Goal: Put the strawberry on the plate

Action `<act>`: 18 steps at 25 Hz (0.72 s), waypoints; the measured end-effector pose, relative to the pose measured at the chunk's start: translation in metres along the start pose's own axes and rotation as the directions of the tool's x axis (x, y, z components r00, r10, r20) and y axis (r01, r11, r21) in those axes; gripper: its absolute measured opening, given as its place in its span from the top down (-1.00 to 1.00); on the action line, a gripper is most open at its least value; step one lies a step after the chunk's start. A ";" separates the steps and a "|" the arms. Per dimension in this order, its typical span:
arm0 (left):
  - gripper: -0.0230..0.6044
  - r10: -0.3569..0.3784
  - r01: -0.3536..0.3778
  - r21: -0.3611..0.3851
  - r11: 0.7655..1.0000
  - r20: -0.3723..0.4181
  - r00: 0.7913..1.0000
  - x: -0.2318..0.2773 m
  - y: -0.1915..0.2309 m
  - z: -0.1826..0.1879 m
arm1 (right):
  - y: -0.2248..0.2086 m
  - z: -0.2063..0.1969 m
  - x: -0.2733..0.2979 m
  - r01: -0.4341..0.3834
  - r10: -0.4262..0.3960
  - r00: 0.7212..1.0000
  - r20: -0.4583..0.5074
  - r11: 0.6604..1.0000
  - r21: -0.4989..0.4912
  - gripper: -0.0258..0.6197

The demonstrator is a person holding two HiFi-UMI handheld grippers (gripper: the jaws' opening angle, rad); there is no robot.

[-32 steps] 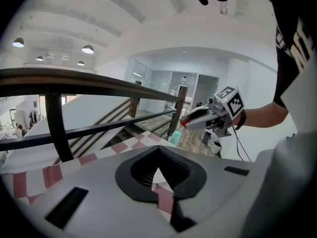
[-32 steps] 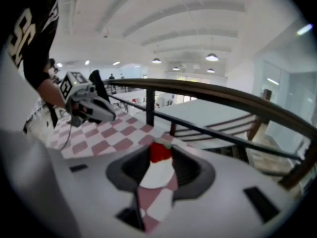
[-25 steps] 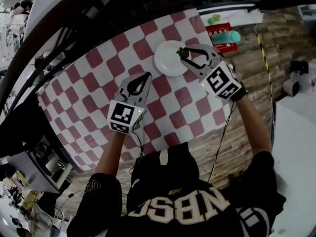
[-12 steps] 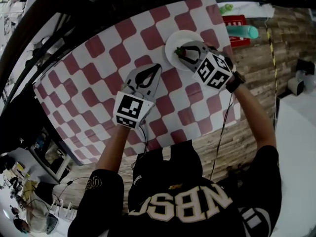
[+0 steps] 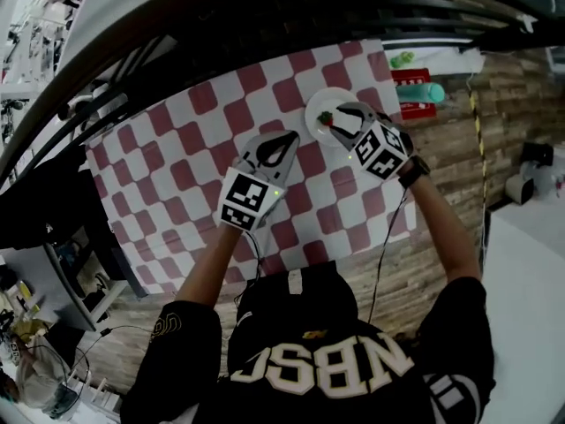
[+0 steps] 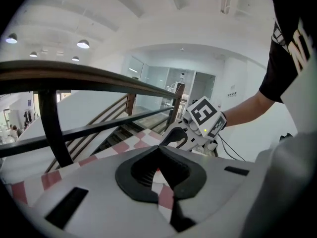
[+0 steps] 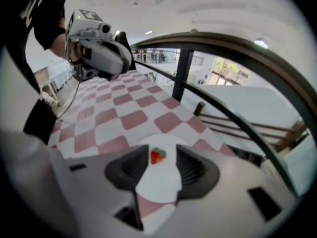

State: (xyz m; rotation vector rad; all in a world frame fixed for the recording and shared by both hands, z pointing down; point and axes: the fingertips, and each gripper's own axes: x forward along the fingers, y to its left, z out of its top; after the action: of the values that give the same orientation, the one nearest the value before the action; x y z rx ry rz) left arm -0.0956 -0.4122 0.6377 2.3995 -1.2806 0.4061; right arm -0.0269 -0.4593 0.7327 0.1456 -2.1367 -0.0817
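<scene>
Leaning over a table dressed in a red-and-white checked cloth (image 5: 194, 148), you work with a gripper in each hand, close to a dark curved handrail (image 6: 74, 76). Your black shirt (image 5: 327, 360) with pale lettering fills the bottom of the head view, and bare forearms reach out from it toward the cloth.

Your left gripper (image 5: 294, 136) hangs over the checks near the middle of the cloth. Its jaws are drawn together at the tips with nothing caught in them; only cloth shows through the gap behind the tips.

Your right gripper (image 5: 336, 118) sits over a round white plate (image 5: 315, 106) near the cloth's far right corner. Its jaws are opening and stand wide, one on either side of the fruit, with white plate showing between each pad and the berry.

A teal bottle (image 5: 426, 93) lies on a red box (image 5: 410, 79) just past the edge of the cloth, beyond the plate.

Smallest of all is the strawberry (image 7: 157, 155). It is bright red with a green leafy cap and rests on the plate between your right gripper's spread jaws, free of both. In the head view it shows as a small red-and-green spot on the white.
</scene>
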 end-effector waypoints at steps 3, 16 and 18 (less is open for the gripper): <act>0.90 0.028 -0.028 0.006 1.000 0.053 0.998 -0.012 0.002 0.034 | -0.014 0.031 -0.031 0.062 -0.062 0.996 0.056 0.998 0.015 0.41; 0.90 0.182 -0.181 -0.030 0.983 0.277 0.943 -0.086 0.000 0.146 | -0.010 0.189 -0.200 0.242 -0.459 0.784 0.419 0.847 0.474 0.78; 0.90 0.193 -0.186 -0.053 0.981 0.314 0.930 -0.099 -0.004 0.160 | -0.002 0.206 -0.219 0.226 -0.498 0.733 0.464 0.821 0.523 0.83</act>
State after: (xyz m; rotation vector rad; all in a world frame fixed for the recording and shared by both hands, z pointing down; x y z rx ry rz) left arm -0.1342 -0.4127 0.4540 2.3990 -1.6551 0.0533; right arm -0.0833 -0.4313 0.4387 0.9366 -2.6877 0.1435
